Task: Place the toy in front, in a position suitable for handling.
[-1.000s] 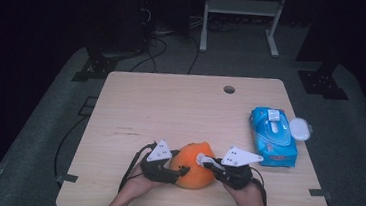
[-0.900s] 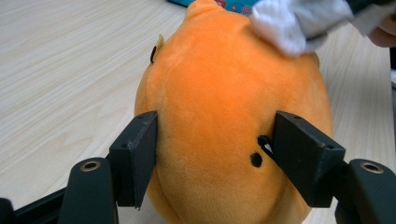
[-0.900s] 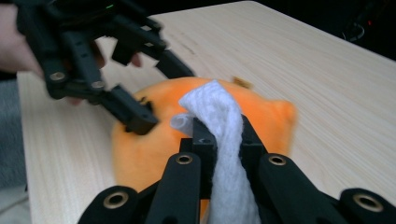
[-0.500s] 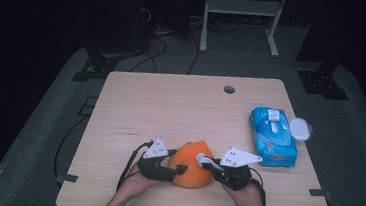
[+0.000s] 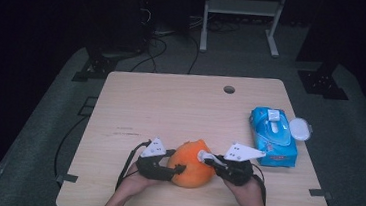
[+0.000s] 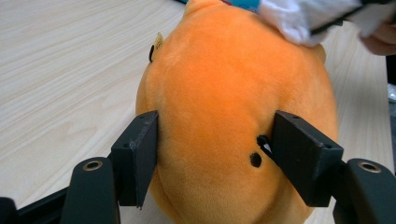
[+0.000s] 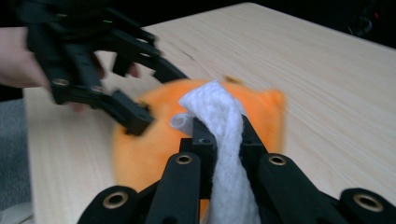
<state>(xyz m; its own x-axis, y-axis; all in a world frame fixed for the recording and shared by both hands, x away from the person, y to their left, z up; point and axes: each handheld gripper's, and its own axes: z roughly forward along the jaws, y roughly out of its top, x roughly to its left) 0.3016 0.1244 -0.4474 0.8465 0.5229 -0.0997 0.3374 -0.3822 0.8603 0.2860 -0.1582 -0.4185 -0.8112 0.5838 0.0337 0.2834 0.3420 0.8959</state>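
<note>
An orange plush toy lies near the table's front edge, between the two hands. My left gripper is shut on its left side; in the left gripper view both pads press into the orange plush toy. My right gripper is shut on a white wipe and holds it against the toy's upper right. In the right gripper view the white wipe stands pinched between the jaws, with the orange plush toy behind it and the left gripper farther off.
A blue pack of wipes lies at the right of the wooden table, with a white round lid beside it. A cable hole sits near the far edge. Cables trail off the table's left side.
The right gripper with the wipe has shifted slightly over the toy. The left gripper and the toy have stayed where they were.
</note>
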